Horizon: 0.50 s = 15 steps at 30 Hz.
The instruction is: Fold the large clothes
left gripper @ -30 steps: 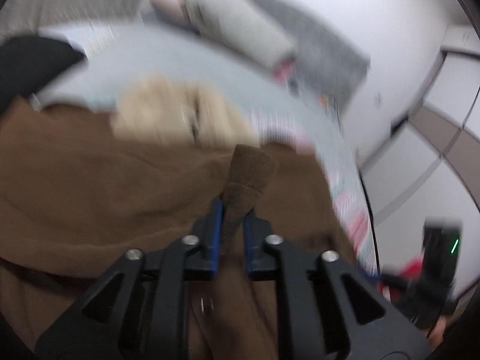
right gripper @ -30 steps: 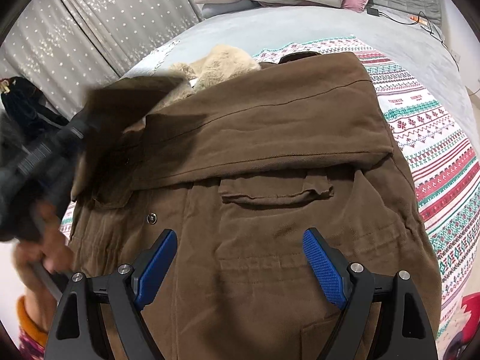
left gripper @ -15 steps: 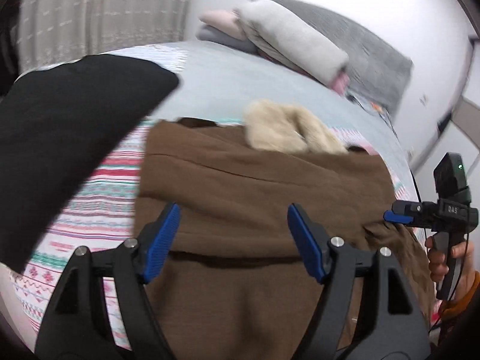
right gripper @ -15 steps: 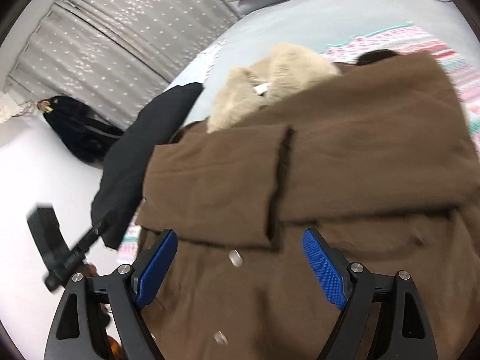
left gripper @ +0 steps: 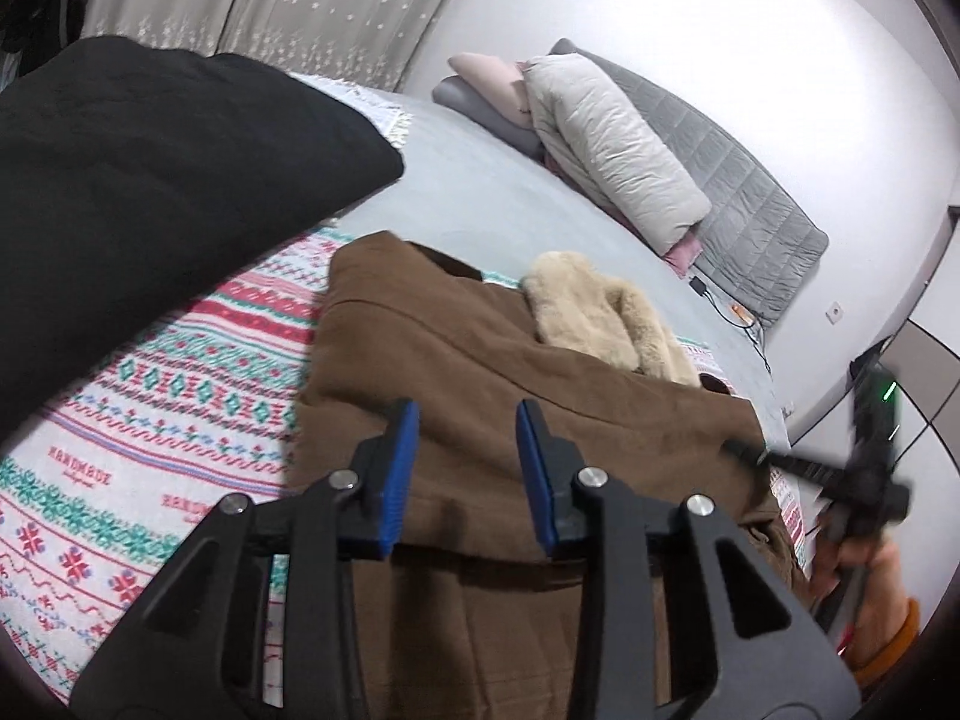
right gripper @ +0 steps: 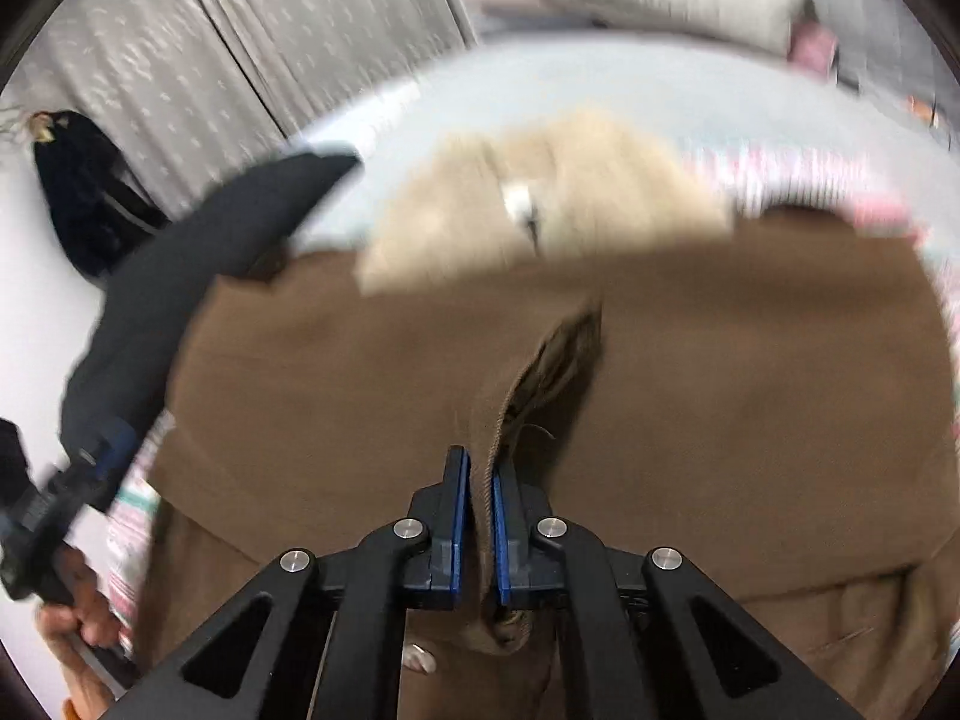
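Brown coat [left gripper: 510, 420] lies folded on the patterned blanket [left gripper: 150, 420], under both tongs. Only the right wrist view shows the right gripper [right gripper: 478, 480] pinching a coat fold; only the left view shows the left gripper [left gripper: 465, 468] parted, holding nothing, above the coat.

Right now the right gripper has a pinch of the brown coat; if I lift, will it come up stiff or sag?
Probably sag: the brown coat already buckles into a soft ridge at the right gripper. It looks thick, with a fur collar, so likely heavy. The left gripper is open above it, so one pinch may slip.
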Each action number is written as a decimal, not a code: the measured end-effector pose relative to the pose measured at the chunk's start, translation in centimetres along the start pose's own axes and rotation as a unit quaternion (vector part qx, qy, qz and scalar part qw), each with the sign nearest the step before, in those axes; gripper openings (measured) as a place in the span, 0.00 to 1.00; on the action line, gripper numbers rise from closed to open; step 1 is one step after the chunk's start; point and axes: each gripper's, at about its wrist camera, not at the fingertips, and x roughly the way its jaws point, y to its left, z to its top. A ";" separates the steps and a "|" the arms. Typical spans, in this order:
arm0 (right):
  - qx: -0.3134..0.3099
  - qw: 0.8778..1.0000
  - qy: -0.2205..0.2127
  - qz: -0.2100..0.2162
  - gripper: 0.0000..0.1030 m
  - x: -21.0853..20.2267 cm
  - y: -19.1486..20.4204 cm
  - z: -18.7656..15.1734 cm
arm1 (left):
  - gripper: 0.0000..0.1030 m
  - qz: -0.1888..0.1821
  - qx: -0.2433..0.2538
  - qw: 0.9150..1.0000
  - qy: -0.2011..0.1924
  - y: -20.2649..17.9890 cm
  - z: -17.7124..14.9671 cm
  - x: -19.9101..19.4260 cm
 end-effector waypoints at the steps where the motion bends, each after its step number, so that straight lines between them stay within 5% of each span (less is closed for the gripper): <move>1: -0.008 1.000 -0.025 -0.007 0.04 -1.4 0.3 0.9 | 0.35 -0.001 0.006 1.000 0.005 -0.3 -0.1 0.2; 4: -0.035 0.995 -0.079 -0.058 0.03 -4.0 0.4 2.5 | 0.35 0.014 0.027 0.999 0.033 -1.1 -0.8 1.7; 8: -0.037 0.989 -0.072 -0.120 0.04 -2.8 -2.8 2.6 | 0.35 0.037 0.048 0.992 0.107 -1.8 -2.3 4.4; 11: 0.049 0.998 -0.016 -0.027 0.07 0.0 -6.7 1.3 | 0.35 0.052 0.065 0.991 0.106 -2.4 -2.5 4.6; 13: 0.114 0.992 0.022 0.040 0.34 2.4 -8.0 0.9 | 0.39 0.047 0.062 0.992 0.095 -2.6 -2.2 4.1; 15: 0.143 0.986 0.044 0.070 0.56 4.0 -8.4 0.1 | 0.67 0.045 0.055 0.994 0.085 -2.5 -1.9 3.6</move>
